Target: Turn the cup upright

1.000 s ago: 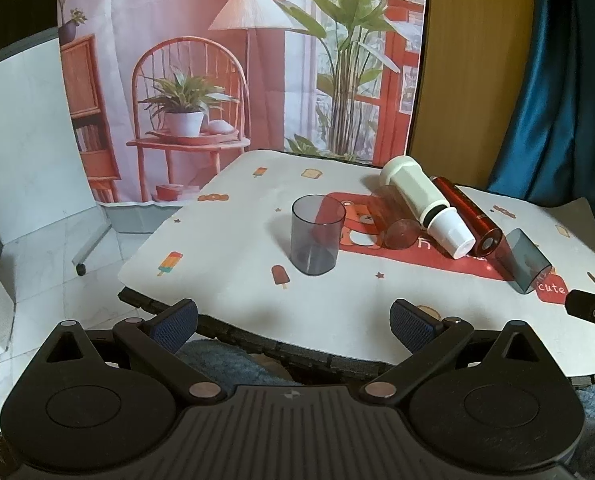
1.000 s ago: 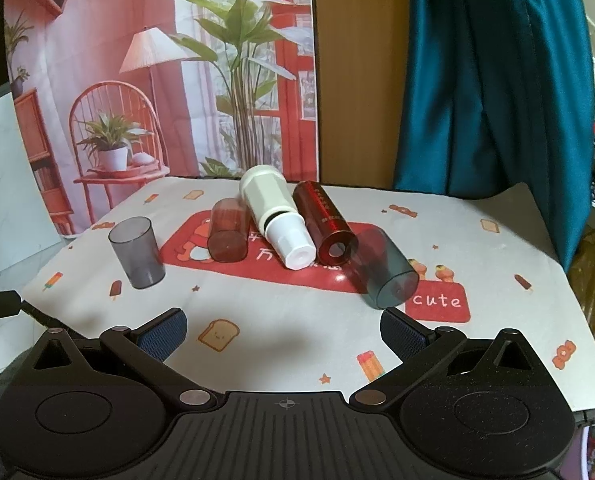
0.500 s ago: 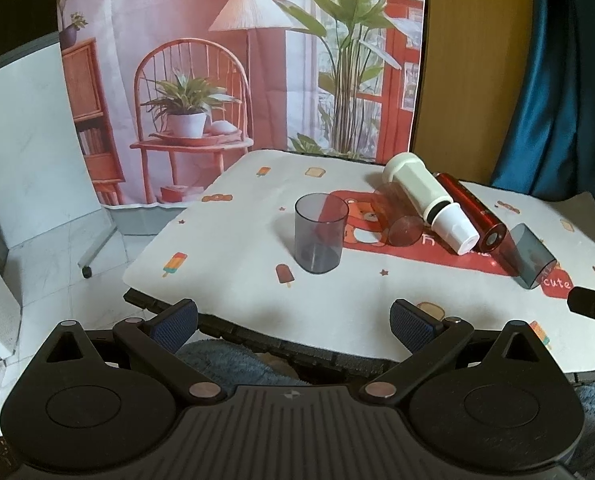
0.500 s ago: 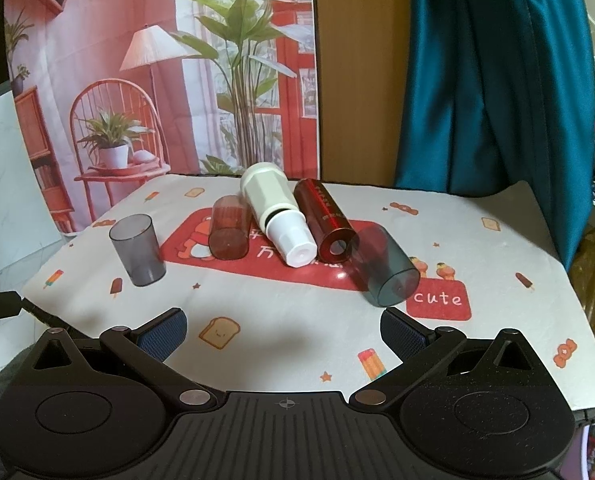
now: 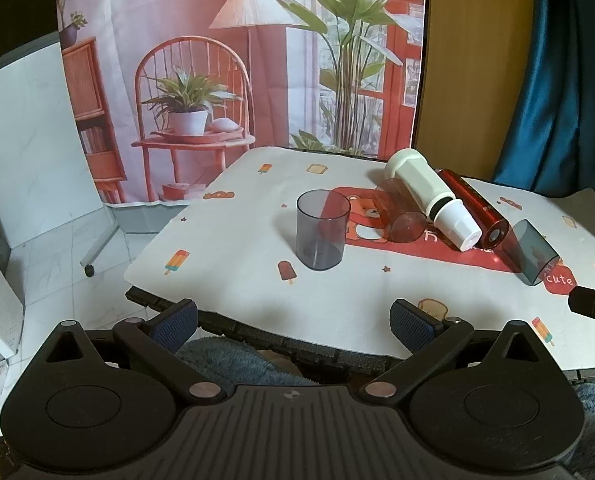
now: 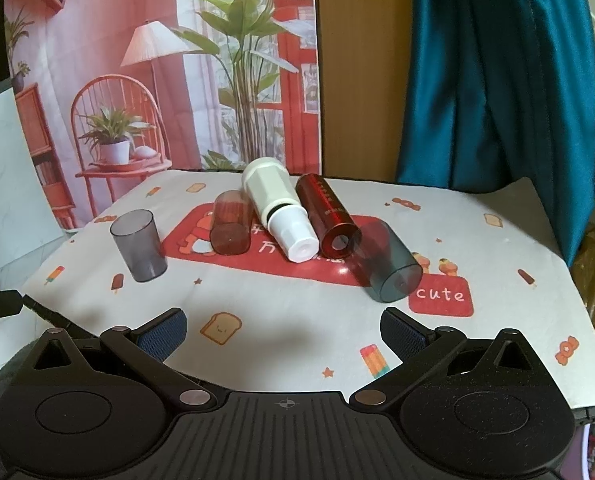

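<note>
Tabletop scene seen from both wrist cameras. Left gripper is held back at the near edge of the table, its two blue-padded fingers spread wide with nothing between them. Right gripper is likewise spread wide and holds nothing, poised above the printed tablecloth. An upright grey cup stands mouth up on the cloth, apart from the others and to the left of them. Four items lie on their sides in a row on the cloth's red patch: a translucent red cup, a white bottle, a dark red cylinder and a tipped grey cup. In the right wrist view the tipped grey cup lies nearest the right gripper, with one round end toward the camera, just beside the word "cute" and touching the dark red cylinder. Behind the table hang a printed backdrop and a teal curtain.
</note>
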Available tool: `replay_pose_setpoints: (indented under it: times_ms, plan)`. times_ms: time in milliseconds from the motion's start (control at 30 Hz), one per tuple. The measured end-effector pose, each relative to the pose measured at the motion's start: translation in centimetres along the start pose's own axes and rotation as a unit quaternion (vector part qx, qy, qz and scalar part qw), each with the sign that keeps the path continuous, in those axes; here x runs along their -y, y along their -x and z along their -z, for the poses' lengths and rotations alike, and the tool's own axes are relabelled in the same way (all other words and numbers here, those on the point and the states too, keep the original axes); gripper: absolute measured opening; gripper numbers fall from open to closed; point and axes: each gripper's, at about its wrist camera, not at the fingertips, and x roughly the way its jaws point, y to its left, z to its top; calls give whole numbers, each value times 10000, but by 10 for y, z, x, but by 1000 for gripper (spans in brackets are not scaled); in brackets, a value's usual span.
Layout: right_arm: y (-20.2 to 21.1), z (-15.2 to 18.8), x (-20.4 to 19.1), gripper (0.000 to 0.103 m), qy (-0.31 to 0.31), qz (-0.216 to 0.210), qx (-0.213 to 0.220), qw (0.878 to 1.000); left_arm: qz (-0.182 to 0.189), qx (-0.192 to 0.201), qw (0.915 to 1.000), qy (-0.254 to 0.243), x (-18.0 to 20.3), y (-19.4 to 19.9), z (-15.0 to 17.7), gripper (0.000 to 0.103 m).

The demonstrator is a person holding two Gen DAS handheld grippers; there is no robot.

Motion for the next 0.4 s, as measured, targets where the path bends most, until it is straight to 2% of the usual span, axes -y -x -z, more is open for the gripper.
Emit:
replay_pose_setpoints:
  times_ms: [400]
  plan:
    - [-1, -1, 0, 103, -13, -20, -43, 10000, 46, 11, 10000, 2, -3, 0, 2, 103]
